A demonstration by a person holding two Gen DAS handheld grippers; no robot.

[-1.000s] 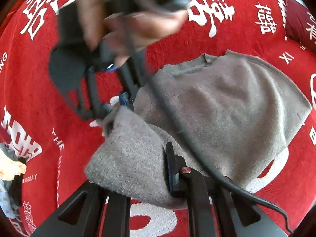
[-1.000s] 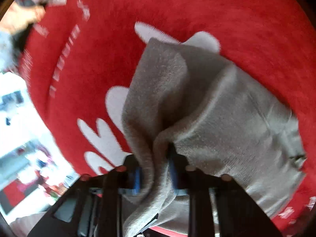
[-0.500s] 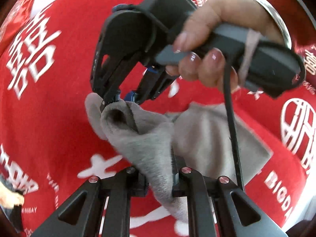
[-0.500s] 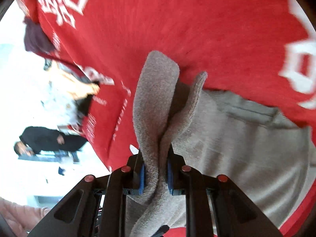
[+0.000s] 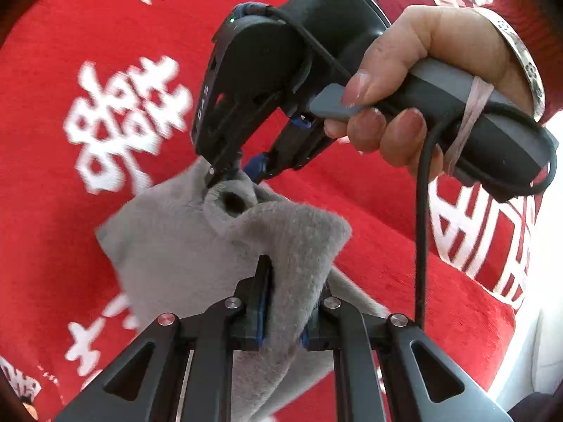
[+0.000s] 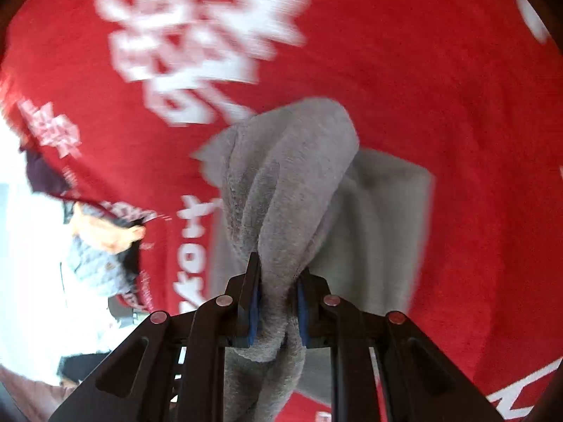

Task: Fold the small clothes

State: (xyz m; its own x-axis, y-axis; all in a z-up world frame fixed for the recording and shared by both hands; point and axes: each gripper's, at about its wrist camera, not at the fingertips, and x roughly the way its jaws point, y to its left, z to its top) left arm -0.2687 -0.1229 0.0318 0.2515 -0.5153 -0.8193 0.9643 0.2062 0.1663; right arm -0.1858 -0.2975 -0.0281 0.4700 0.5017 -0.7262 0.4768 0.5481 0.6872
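A small grey fleece garment (image 5: 183, 246) hangs lifted between both grippers above a red cloth with white lettering (image 5: 88, 52). My left gripper (image 5: 285, 302) is shut on a thick fold of it at the bottom of the left wrist view. The right gripper (image 5: 234, 176), held by a hand (image 5: 415, 81), pinches the garment's far edge there. In the right wrist view my right gripper (image 6: 276, 292) is shut on a bunched ridge of the grey garment (image 6: 302, 176), whose rest drapes down to the right.
The red cloth (image 6: 440, 70) covers the whole work surface. At its left edge lies a heap of other clothes (image 6: 102, 246), orange, pale blue and dark. A black cable (image 5: 420, 228) hangs from the right gripper's handle.
Both grippers have swept sideways across the red cloth with the grey garment, lifting it from a spread-out lie into a bunched fold. The right gripper has come closer to the left one.
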